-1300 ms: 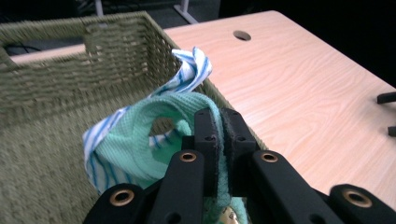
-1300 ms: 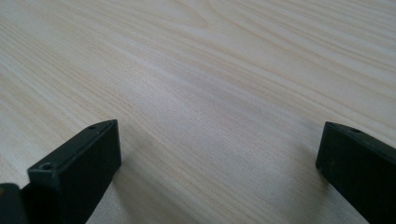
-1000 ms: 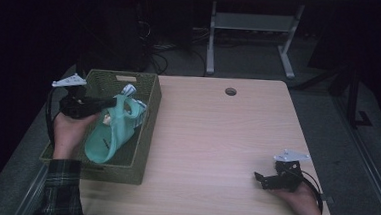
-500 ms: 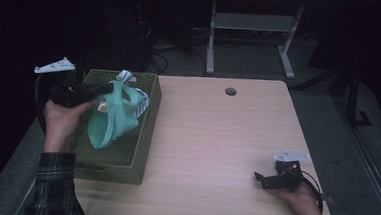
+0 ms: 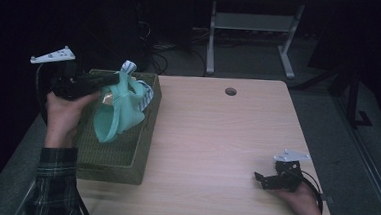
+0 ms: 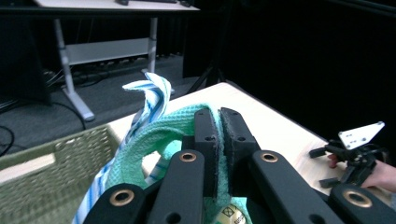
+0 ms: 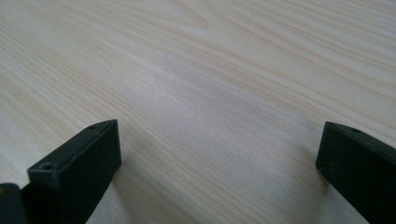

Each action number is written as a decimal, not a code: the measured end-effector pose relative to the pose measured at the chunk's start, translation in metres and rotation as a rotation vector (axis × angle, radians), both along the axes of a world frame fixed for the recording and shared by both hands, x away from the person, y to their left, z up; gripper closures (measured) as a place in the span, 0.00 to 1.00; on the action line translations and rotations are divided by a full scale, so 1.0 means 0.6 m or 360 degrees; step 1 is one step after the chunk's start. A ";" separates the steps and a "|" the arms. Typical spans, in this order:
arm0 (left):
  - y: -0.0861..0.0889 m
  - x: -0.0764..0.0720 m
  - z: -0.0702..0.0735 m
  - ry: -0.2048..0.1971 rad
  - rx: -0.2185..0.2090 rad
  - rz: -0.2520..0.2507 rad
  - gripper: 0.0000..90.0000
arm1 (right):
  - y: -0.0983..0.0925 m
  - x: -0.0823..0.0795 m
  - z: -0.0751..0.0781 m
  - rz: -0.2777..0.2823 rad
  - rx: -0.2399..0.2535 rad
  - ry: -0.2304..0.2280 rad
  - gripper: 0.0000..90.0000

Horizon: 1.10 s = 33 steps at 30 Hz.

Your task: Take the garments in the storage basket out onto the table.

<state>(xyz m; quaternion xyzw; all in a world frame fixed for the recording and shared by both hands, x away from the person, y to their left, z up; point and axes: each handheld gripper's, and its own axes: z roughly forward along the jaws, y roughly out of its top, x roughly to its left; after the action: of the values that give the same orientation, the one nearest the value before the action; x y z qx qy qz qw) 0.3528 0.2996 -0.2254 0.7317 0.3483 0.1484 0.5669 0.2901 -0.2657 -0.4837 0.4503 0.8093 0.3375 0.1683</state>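
My left gripper [image 5: 114, 78] is shut on a mint-green cloth [image 5: 118, 113], which hangs from its jaws above the woven green basket [image 5: 141, 149] at the table's left. A blue-and-white striped cloth [image 5: 129, 67] comes up with the green one. In the left gripper view the jaws pinch the green cloth [image 6: 154, 135] between them, with the striped cloth [image 6: 152, 95] sticking up behind. My right gripper [image 5: 260, 179] rests on the table near the front right corner, jaws wide apart. In the right gripper view its fingertips [image 7: 79, 168] frame bare wood.
The light wooden table [image 5: 216, 139] has a round cable hole [image 5: 231, 91] near its far edge. Beyond it stand a desk frame [image 5: 253, 26] and cables on the dark floor. The basket [image 6: 42, 163] fills the table's left strip.
My left gripper has risen and lifted the green cloth out of the basket, and the striped cloth came up with it. My right gripper has stayed put.
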 end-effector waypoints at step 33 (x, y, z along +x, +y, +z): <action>-0.190 0.011 -0.001 -0.0053 -0.0021 -0.0310 0.95 | 0.000 0.000 0.000 0.0001 0.0000 0.0000 0.00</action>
<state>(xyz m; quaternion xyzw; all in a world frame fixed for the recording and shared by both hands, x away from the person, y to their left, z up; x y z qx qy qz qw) 0.3592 0.1858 -0.2257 0.7558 0.2670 0.1025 0.5891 0.2901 -0.2657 -0.4837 0.4501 0.8094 0.3375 0.1684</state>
